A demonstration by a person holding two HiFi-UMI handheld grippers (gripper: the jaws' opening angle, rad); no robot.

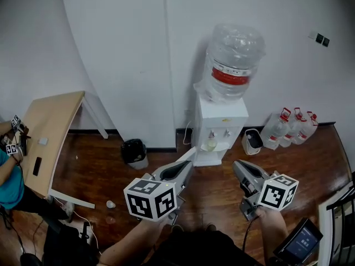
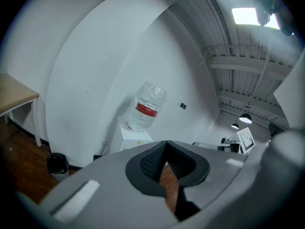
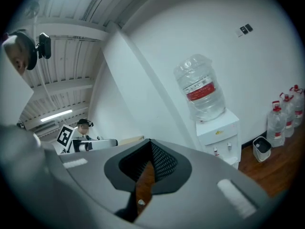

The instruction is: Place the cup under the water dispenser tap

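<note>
A white water dispenser (image 1: pixel 220 127) with a big clear bottle (image 1: pixel 233 60) on top stands against the wall. A small pale cup (image 1: pixel 209 144) sits in its recess under the taps. My left gripper (image 1: pixel 188 158) points at the dispenser from the wooden floor side, a short way off. Its jaws stand slightly apart with nothing between them (image 2: pixel 167 165). My right gripper (image 1: pixel 237 165) hangs to the right, shut and empty (image 3: pixel 147 165). The dispenser (image 3: pixel 219 135) with its two taps shows in the right gripper view, and the dispenser (image 2: pixel 136 135) also shows in the left gripper view.
A black bin (image 1: pixel 135 151) stands left of the dispenser, and a white bin (image 1: pixel 252 141) and several water jugs (image 1: pixel 288 127) to its right. A wooden table (image 1: pixel 50 126) and a seated person (image 1: pixel 8 173) are at far left. A small white object (image 1: pixel 111 204) lies on the floor.
</note>
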